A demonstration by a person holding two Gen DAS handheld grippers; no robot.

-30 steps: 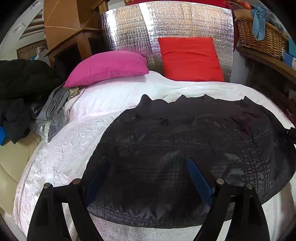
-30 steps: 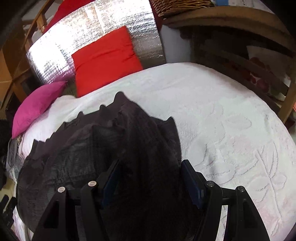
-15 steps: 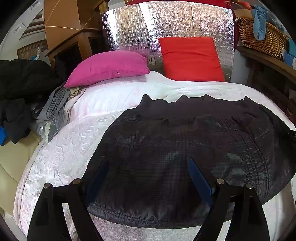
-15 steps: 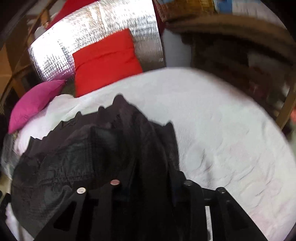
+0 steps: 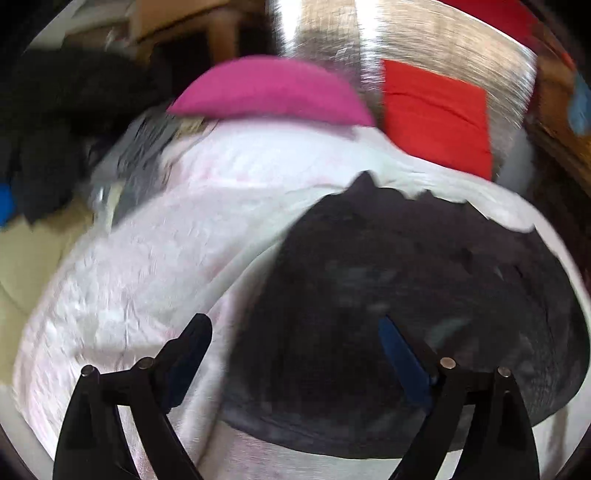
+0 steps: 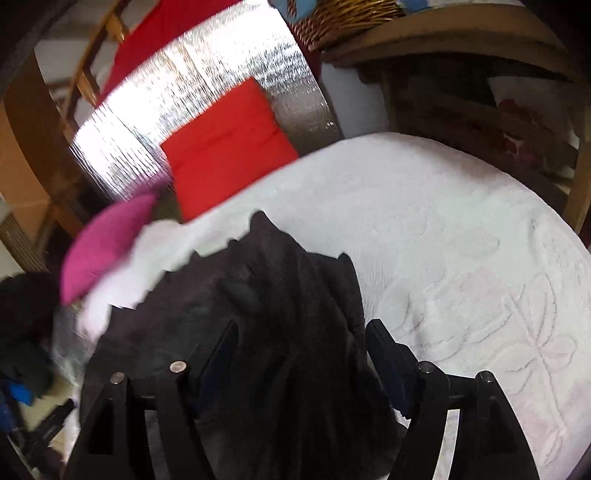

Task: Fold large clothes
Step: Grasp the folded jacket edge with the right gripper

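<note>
A large dark quilted garment [image 5: 406, 302] lies spread on the white bedspread [image 5: 155, 280]. My left gripper [image 5: 295, 343] is open above the garment's near left edge, one finger over the bedspread, the other over the cloth. In the right wrist view the garment [image 6: 266, 295] is bunched into a ridge that runs between the fingers of my right gripper [image 6: 303, 343], which is open around it. The left wrist view is blurred.
A pink pillow [image 5: 273, 92] and a red pillow [image 5: 436, 114] lean on a silver foil headboard [image 6: 192, 85]. Dark and grey clothes [image 5: 55, 140] are piled left of the bed. A wicker basket [image 6: 343, 14] stands on a wooden shelf at the right. White bedspread [image 6: 461, 240] extends right.
My left gripper has swung to the left, so the garment now sits more to the right. My right gripper closed on the bunched cloth half a second ago and has opened again.
</note>
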